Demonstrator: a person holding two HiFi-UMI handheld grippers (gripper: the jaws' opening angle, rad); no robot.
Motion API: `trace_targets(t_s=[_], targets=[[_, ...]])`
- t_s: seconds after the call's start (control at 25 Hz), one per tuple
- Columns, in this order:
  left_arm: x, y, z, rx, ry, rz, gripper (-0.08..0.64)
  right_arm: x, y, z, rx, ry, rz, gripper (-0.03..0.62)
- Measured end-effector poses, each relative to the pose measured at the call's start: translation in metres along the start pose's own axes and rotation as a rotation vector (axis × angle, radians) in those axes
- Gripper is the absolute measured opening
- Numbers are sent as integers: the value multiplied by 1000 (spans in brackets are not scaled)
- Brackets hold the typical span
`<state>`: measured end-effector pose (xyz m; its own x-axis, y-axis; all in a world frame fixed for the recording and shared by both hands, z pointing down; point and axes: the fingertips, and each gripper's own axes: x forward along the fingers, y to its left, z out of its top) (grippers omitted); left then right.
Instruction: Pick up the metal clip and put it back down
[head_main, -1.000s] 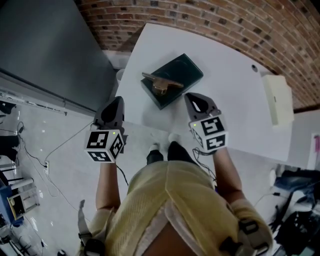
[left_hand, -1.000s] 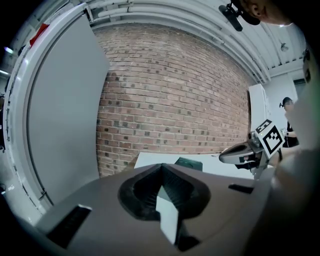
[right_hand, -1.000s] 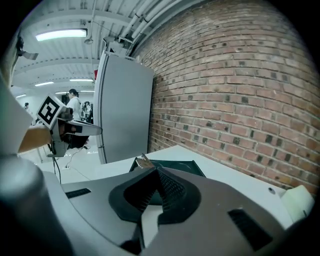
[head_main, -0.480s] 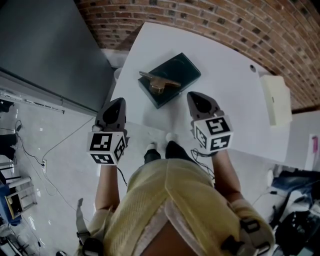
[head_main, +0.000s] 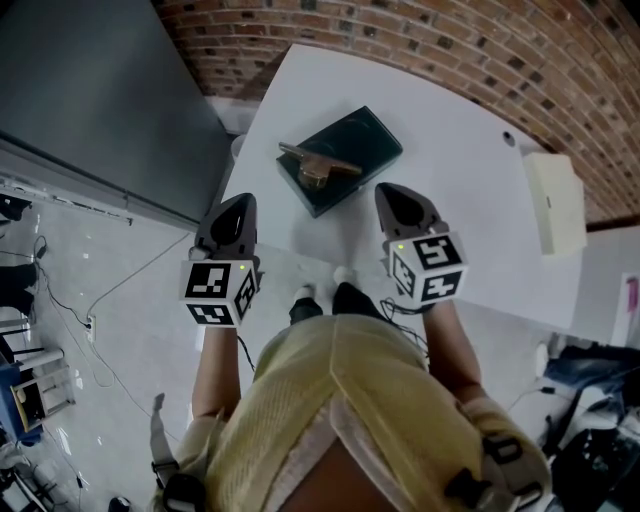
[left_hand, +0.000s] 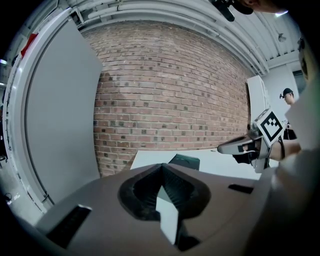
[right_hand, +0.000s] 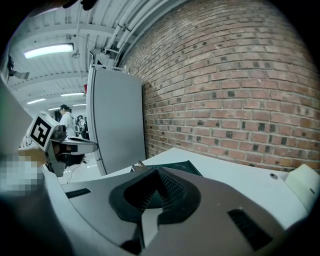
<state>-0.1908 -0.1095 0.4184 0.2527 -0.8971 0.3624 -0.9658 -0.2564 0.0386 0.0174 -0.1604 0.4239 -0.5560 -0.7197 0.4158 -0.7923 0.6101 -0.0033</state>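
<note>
Clip: the metal clip (head_main: 318, 166) lies flat on the green tray (head_main: 365, 140), across the tray's near left part. Nothing grips it.

Tray: it sits cornerwise on the white table (head_main: 470, 190), with its left corner close to the table's left edge.

Left gripper: the left gripper (head_main: 240, 205) hovers to the near left of the tray, apart from it. Its jaws are closed tip to tip and hold nothing.

Right gripper: the right gripper (head_main: 393, 197) hovers just off the tray's near right side. Its jaws are fully closed and empty.

Stage: a clip at rest and two empty grippers fit either a clip waiting to be lifted or one already set back down.

Risk, shove: jaws brought in closed would probably push the clip instead of straddling it, and it could skate off the tray.

Risk, edge: a clip knocked leftward from the tray has little table to land on and may drop to the floor.

Risk, slip: smooth, thin metal gives the pads little to bite, so a shallow pinch could let it twist out.

Risk, tray: pressing down at the tray's corner might tip or slide it.
</note>
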Motion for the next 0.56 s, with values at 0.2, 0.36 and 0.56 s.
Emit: trace_targets(t_s=[0.2, 0.36, 0.56], targets=[[3, -1, 3, 9, 6, 11, 2, 1, -2, 5, 30, -25, 4, 3], [5, -5, 9, 6, -13, 0, 2, 4, -2, 4, 40, -32, 16, 3], [7, -6, 16, -13, -30, -9, 3, 8, -4, 4, 55, -42, 23, 3]])
